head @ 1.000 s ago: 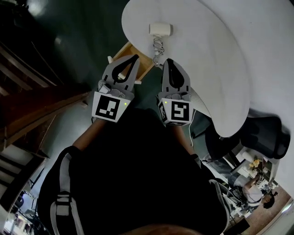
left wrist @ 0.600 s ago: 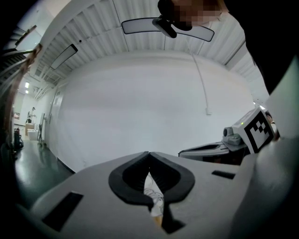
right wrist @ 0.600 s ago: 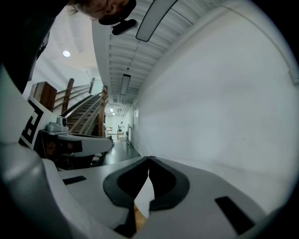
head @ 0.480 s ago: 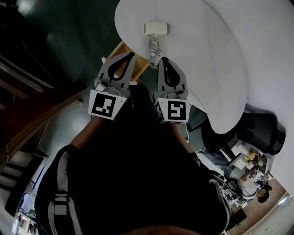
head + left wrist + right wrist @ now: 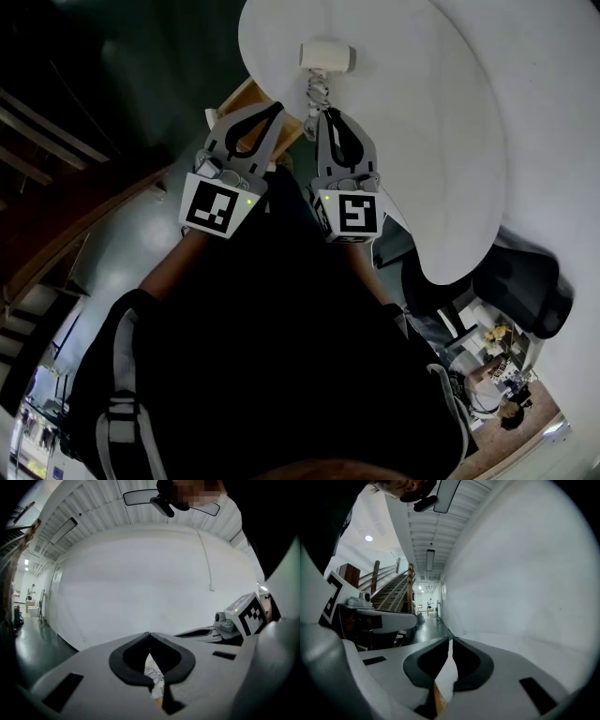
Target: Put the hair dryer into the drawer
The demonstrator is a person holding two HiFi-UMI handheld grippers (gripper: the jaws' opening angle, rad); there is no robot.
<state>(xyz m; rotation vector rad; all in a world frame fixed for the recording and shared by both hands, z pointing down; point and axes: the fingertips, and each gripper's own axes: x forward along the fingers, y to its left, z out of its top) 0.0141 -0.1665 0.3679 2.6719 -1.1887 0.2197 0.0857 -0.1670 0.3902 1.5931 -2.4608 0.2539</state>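
Note:
The white hair dryer (image 5: 324,56) lies on the round white table (image 5: 450,122), near its edge. Its coiled cord (image 5: 319,92) trails toward me. A wooden drawer (image 5: 242,97) stands open below the table's left edge. My left gripper (image 5: 277,107) is shut and empty over the drawer's corner; in the left gripper view its tips (image 5: 149,634) meet. My right gripper (image 5: 326,112) is shut and empty, its tips beside the cord's near end. In the right gripper view it (image 5: 451,639) points along the table edge.
Dark green floor lies to the left, with wooden stair rails (image 5: 66,150) beyond it. A black office chair (image 5: 525,281) stands under the table's right side. My dark torso fills the lower head view. A corridor and staircase (image 5: 393,592) show in the right gripper view.
Both grippers have moved up the picture toward the table and the hair dryer. The right gripper's tips have shifted left and come close to the cord's near end. Both stay shut.

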